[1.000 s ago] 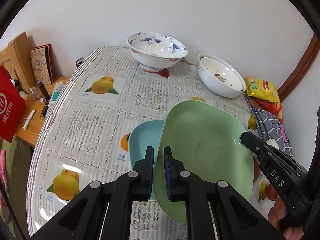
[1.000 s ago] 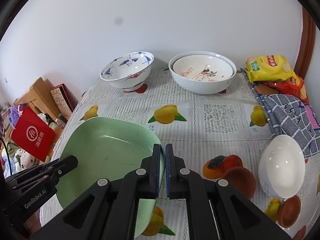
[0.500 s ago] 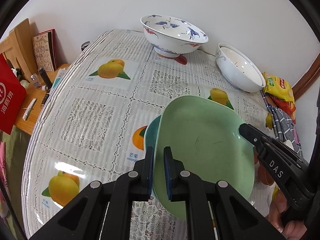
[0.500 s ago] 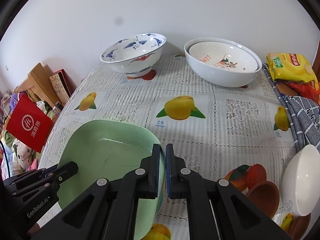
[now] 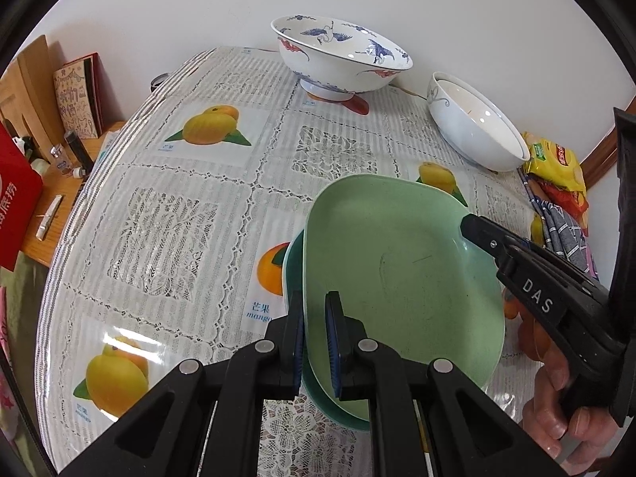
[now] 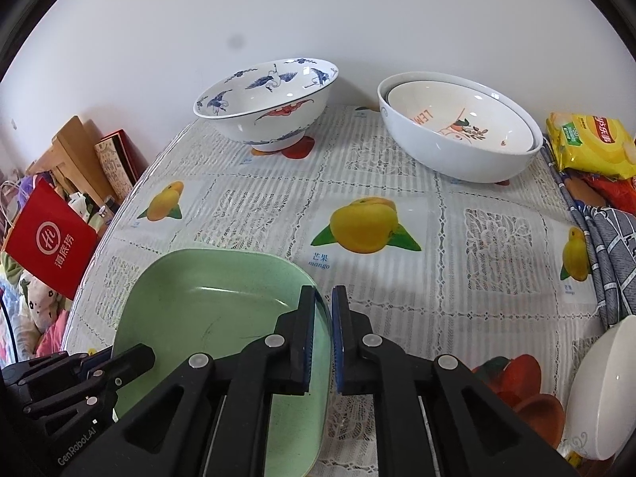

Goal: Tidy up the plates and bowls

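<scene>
I have the left gripper (image 5: 315, 346) clamped on the near rim of the green plate (image 5: 401, 278), one pad on each side of its edge. My right gripper (image 6: 322, 338) pinches the opposite rim of the same green plate (image 6: 206, 318), its blue pads tight against the edge. In the left wrist view the right gripper (image 5: 477, 230) reaches in from 3 o'clock, with the person's hand (image 5: 564, 409) wrapped around its handle at 4 o'clock. In the right wrist view the left gripper (image 6: 131, 357) comes in from 8 o'clock.

Directly beneath the green plate a teal plate (image 5: 292, 262) shows as a thin crescent on its 9 o'clock side; I cannot tell whether the two touch. Both sit over the fruit-print tablecloth (image 5: 171, 230).

At 4 o'clock of the right wrist view, a plain white bowl (image 6: 600, 389) lies tipped on its side. Farther back, a blue-and-white crane bowl (image 6: 270, 103) stands upright at 11 o'clock. At 1 o'clock, two nested white bowls (image 6: 461, 135) sit near the wall. Just beside them at 2 o'clock lie yellow snack packets (image 6: 592, 147) and a checked cloth (image 6: 612, 246).
</scene>
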